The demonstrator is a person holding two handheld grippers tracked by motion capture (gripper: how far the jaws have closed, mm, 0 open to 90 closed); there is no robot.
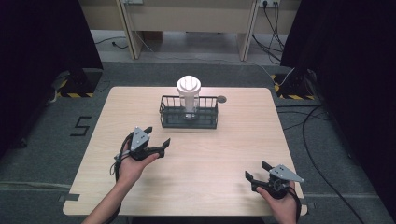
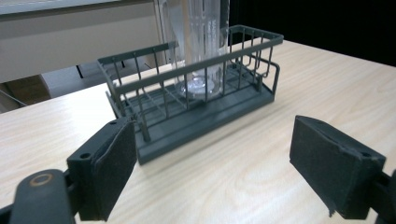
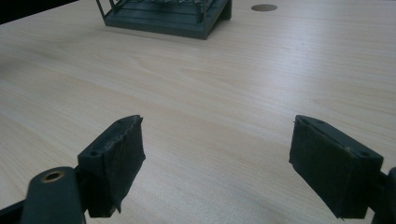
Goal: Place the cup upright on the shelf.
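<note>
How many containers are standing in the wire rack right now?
1: a clear cylinder stands upright near the middle of the rack. The other slots look empty.

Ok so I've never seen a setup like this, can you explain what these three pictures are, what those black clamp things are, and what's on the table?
These are three cameras at one moment. The high view looks down on a light wooden table. A person's forearms come in from the bottom, and each hand holds a black two-jaw tool: the left tool and the right tool. No robot arm is involved.

The other two pictures come from a small camera riding on each tool, looking out between its two black padded jaws. Both sets of jaws stand wide apart with nothing between them, so nothing is held.

On the table, toward the far side, stands a dark grey wire rack. Inside it stands a tall clear cylinder with a white top. Beside the rack is a small round grey disc in the tabletop. The left tool's camera faces the rack closely.
</note>
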